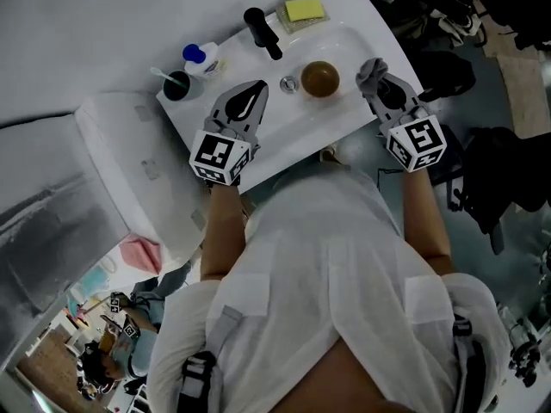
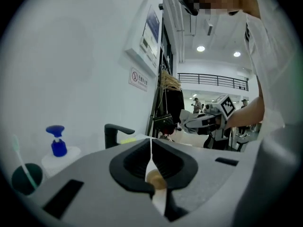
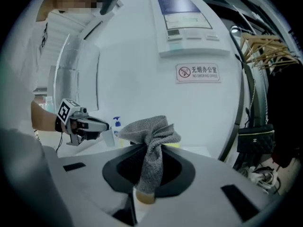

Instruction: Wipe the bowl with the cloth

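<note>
A small brown bowl (image 1: 319, 78) sits in the basin of a white sink (image 1: 258, 153), beside the drain (image 1: 289, 83). My left gripper (image 1: 256, 91) hovers over the basin to the left of the bowl, jaws shut with nothing between them. In the left gripper view the left gripper (image 2: 151, 144) shows a sliver of the bowl (image 2: 156, 178) below its closed jaws. My right gripper (image 1: 377, 74) is to the right of the bowl, shut on a bunched grey cloth (image 1: 371, 69). In the right gripper view the cloth (image 3: 154, 134) sticks up from the jaws, with the bowl (image 3: 144, 196) below.
A black faucet (image 1: 263, 33) stands at the back of the sink, with a yellow sponge (image 1: 304, 9) to its right. A blue-capped pump bottle (image 1: 200, 58) and a dark cup with a toothbrush (image 1: 176, 84) stand at the sink's left corner. The person's white-shirted torso fills the foreground.
</note>
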